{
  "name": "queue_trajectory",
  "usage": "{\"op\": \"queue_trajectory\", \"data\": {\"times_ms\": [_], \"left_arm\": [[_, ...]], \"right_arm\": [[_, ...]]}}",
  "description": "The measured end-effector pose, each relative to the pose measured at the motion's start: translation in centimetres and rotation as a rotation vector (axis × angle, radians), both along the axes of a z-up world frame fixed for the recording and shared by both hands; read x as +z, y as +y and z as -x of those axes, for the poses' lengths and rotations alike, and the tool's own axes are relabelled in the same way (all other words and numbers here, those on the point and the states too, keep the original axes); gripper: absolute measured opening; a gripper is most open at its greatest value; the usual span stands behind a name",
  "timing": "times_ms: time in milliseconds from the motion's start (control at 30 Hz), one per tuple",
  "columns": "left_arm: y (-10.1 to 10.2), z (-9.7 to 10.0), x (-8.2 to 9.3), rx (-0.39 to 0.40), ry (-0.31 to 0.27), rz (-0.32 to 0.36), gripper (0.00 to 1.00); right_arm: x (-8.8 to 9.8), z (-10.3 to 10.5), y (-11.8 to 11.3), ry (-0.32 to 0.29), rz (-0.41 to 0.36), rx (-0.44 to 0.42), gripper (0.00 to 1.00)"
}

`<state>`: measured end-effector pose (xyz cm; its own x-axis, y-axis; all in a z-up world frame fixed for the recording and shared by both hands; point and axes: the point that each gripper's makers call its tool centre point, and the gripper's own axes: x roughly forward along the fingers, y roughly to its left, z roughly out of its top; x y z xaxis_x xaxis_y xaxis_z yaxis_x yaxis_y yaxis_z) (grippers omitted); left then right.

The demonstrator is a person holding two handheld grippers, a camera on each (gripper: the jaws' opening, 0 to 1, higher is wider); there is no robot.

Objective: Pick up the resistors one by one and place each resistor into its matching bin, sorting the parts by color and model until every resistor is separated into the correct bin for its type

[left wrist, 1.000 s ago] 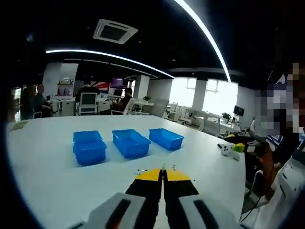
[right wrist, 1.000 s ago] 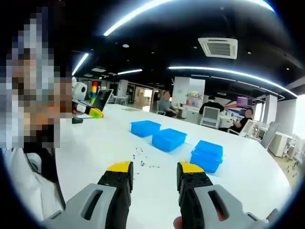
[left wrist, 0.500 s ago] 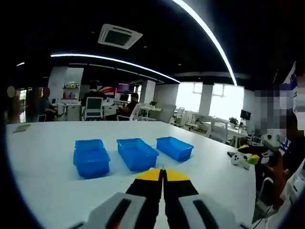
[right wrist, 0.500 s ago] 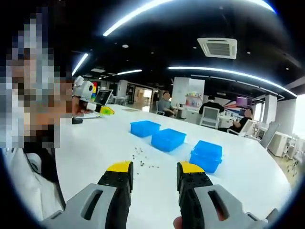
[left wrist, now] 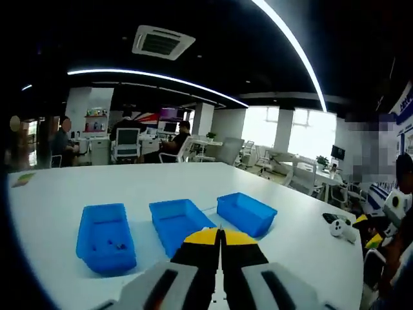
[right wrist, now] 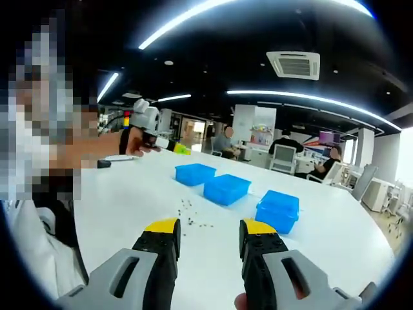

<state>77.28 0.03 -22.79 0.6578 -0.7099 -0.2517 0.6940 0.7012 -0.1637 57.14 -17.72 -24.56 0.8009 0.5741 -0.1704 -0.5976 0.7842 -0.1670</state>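
While the left claw (left wrist: 220, 231), pressed shut with nothing visibly gripped, hangs over the three blue bins (left wrist: 179, 221) on the white worktop (right wrist: 135, 194), the right claw (right wrist: 210, 227) waits wide open near the scattered resistors (right wrist: 192, 215), seemingly poised to pick one.

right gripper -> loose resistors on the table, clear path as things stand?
Probably yes. The right gripper is open and empty, and the resistors lie scattered on bare white table just ahead of its jaws. Nothing stands between them; the blue bins sit farther back.
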Motion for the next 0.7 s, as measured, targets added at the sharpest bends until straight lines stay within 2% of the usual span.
{"op": "queue_trajectory", "data": {"times_ms": [133, 233, 300, 467, 533, 600, 667, 700], "left_arm": [[-0.8, -4.2, -1.0, 0.063, 0.007, -0.041, 0.04], [-1.0, -6.8, -1.9, 0.101, 0.026, -0.039, 0.04], [-0.7, -8.5, -2.5, 0.145, 0.015, -0.048, 0.04], [-0.2, -10.0, -3.1, 0.186, 0.009, -0.028, 0.04], [0.1, -10.4, -3.0, 0.201, -0.014, -0.039, 0.05], [0.2, -10.5, -2.9, 0.207, -0.035, -0.057, 0.23], [-0.2, -10.2, -2.9, 0.176, -0.047, -0.066, 0.45], [-0.4, -9.9, -2.8, 0.164, -0.061, -0.083, 0.51]], "right_arm": [[0.3, 0.2, -0.2, -0.007, -0.001, -0.004, 0.38], [0.5, 0.3, -0.3, -0.013, -0.001, -0.006, 0.38], [0.6, 0.3, -0.4, -0.016, -0.002, -0.006, 0.38], [0.6, 0.4, -0.5, -0.018, -0.003, -0.009, 0.38], [0.6, 0.3, -0.5, -0.019, -0.005, -0.011, 0.38], [0.6, 0.3, -0.5, -0.019, -0.004, -0.010, 0.38], [0.6, 0.3, -0.5, -0.018, -0.004, -0.009, 0.38], [0.6, 0.3, -0.5, -0.018, -0.004, -0.010, 0.38]]}}
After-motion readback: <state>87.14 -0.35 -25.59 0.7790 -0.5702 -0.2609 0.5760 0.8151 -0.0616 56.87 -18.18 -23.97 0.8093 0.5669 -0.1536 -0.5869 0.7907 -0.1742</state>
